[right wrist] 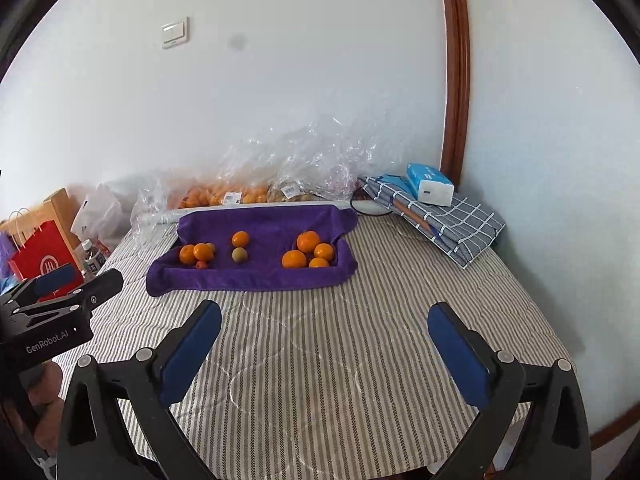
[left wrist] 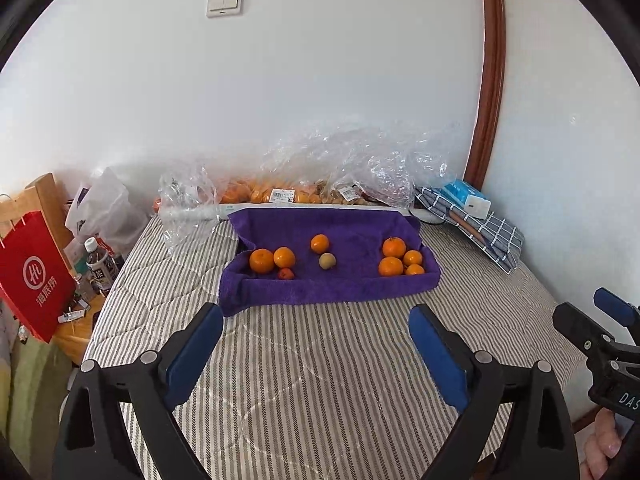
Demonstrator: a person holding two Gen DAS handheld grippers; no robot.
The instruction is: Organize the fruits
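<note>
A purple towel lies on the striped bed. On its right side sits a cluster of several oranges. On its left are two oranges with a small red fruit. In the middle are one orange and a pale green-brown fruit. My left gripper is open and empty, hanging over the bed short of the towel. My right gripper is open and empty, also short of the towel.
Clear plastic bags of fruit lie against the wall behind the towel. A folded checked cloth with a tissue pack is at the back right. A red paper bag and bottles stand left of the bed.
</note>
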